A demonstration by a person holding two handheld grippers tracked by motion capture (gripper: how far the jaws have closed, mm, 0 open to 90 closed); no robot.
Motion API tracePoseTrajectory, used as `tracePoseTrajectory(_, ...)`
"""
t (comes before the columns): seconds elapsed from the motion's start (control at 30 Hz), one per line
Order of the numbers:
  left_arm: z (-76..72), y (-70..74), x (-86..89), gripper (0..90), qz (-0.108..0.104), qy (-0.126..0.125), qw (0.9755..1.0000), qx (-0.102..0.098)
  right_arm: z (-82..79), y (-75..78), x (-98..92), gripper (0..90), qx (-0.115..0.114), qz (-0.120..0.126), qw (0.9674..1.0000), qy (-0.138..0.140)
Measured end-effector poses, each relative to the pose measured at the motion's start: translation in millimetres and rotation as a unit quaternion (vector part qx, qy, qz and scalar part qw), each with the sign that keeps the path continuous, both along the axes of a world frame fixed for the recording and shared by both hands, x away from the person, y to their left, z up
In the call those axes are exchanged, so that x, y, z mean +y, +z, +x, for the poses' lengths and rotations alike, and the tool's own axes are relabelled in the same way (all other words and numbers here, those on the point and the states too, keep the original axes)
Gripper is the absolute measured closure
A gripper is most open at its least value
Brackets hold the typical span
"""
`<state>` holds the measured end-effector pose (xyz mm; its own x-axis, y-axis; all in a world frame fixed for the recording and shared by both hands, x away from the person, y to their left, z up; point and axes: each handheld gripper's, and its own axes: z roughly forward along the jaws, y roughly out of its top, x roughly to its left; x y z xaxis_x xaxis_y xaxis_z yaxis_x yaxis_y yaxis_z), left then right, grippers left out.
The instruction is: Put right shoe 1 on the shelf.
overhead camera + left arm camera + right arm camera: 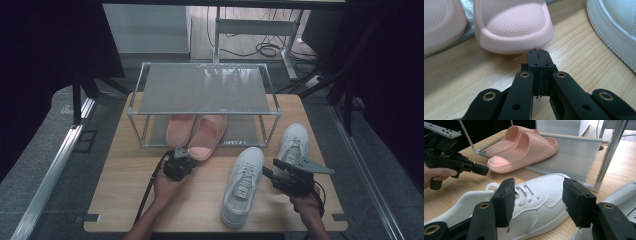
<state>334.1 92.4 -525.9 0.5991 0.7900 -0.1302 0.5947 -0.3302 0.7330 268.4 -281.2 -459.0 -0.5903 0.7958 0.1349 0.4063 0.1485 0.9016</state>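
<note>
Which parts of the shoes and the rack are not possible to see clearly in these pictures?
- Left pink slipper, high view: its far end is hidden under the shoe rack's upper shelf.
- Right white sneaker, high view: its heel is hidden by the right gripper.
- Left white sneaker, right gripper view: the jaws cover parts of it.
- Right pink slipper, left gripper view: cut off by the top edge.

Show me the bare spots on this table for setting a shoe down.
Free: the wood left of the left claw, and the rack's top shelf. Crowded: the front right, with both white sneakers and the right claw; pink slippers take the lower shelf's left.
</note>
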Motion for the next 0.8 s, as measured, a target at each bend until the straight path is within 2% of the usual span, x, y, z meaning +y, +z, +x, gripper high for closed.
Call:
tracePoseTrajectory(0.53, 16.7, 0.5, -22.8, 90.0, 0.007, -0.012, 0.9999, 0.003, -0.4, 1.0, -1.9, 44.3, -0.002, 0.001, 1.0, -0.002)
tracePoseTrajectory(0.8, 21.0, -0.3, -22.5, 90.0, 0.005, -0.004, 1.0, 0.004, -0.4, 1.0, -2.1, 44.2, -0.002, 0.002, 1.0, -0.002)
